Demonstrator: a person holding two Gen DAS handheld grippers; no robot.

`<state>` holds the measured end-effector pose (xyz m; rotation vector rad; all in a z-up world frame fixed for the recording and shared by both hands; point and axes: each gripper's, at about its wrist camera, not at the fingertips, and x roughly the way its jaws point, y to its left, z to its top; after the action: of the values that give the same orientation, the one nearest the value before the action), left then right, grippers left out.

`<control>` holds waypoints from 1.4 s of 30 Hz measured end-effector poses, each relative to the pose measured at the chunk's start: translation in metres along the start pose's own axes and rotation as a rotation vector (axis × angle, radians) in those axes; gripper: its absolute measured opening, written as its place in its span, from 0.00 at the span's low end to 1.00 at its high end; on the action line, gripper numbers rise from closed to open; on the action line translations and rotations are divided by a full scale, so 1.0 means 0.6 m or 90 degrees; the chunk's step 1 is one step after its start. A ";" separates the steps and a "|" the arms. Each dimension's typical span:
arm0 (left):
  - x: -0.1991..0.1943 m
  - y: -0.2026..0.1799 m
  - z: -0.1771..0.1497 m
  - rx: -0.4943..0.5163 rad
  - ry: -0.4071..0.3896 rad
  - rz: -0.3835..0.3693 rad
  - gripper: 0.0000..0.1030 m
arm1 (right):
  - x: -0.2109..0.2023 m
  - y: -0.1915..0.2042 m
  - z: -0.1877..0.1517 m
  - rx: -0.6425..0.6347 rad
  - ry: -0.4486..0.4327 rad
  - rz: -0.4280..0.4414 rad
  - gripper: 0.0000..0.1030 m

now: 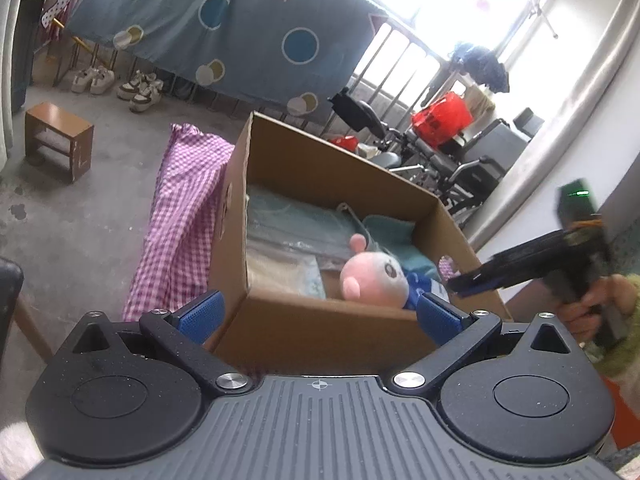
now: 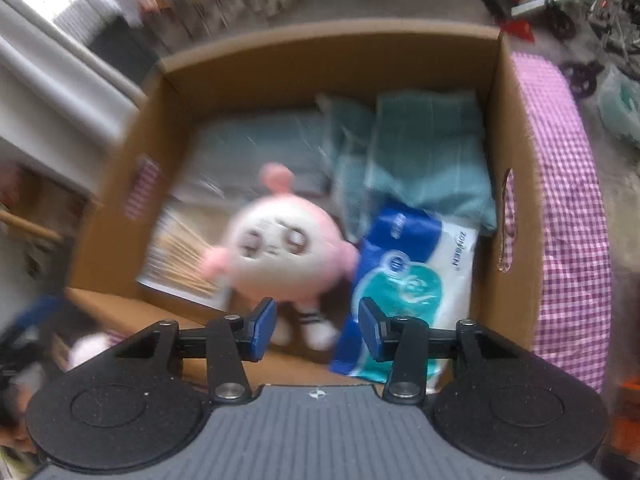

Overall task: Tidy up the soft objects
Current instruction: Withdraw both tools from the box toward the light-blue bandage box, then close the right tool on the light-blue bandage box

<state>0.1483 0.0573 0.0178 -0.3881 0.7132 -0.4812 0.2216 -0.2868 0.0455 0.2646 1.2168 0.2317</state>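
Observation:
A pink and white plush toy (image 2: 280, 248) lies inside an open cardboard box (image 2: 332, 56), next to a blue and white tissue pack (image 2: 408, 280) and folded teal cloth (image 2: 428, 148). My right gripper (image 2: 316, 330) is open just above the plush's legs, holding nothing; the view is blurred. In the left wrist view the plush (image 1: 372, 276) shows in the box (image 1: 320, 320). My left gripper (image 1: 320, 314) is wide open at the box's near wall, empty. The right gripper (image 1: 472, 282) reaches over the box's right rim.
A pink checked cloth (image 1: 180, 220) drapes beside the box and shows in the right wrist view (image 2: 568, 200). A small wooden stool (image 1: 58, 140), shoes (image 1: 140, 88), wheelchairs (image 1: 460, 160) and a hanging blue sheet (image 1: 224, 20) stand beyond on the concrete floor.

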 end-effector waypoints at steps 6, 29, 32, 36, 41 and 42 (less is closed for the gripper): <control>0.001 -0.001 -0.022 -0.010 0.019 -0.012 0.99 | -0.089 0.027 -0.073 0.010 -0.122 0.068 0.53; 0.046 -0.110 -0.140 0.100 0.130 -0.045 0.99 | -0.092 0.002 -0.310 0.166 -0.277 0.152 0.57; 0.050 -0.123 -0.153 0.124 0.136 -0.046 0.99 | -0.095 -0.002 -0.315 0.166 -0.288 0.138 0.57; 0.056 -0.135 -0.169 0.152 0.145 -0.053 0.99 | -0.094 -0.013 -0.325 0.182 -0.296 0.119 0.58; 0.080 -0.154 -0.190 0.187 0.175 -0.057 0.99 | -0.078 -0.034 -0.338 0.210 -0.296 0.116 0.58; 0.085 -0.159 -0.194 0.198 0.179 -0.055 0.99 | -0.074 -0.036 -0.339 0.213 -0.294 0.119 0.59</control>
<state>0.0736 -0.0693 -0.0427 -0.0580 0.8791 -0.7265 0.0159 -0.3057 0.0126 0.6864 0.7665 0.1169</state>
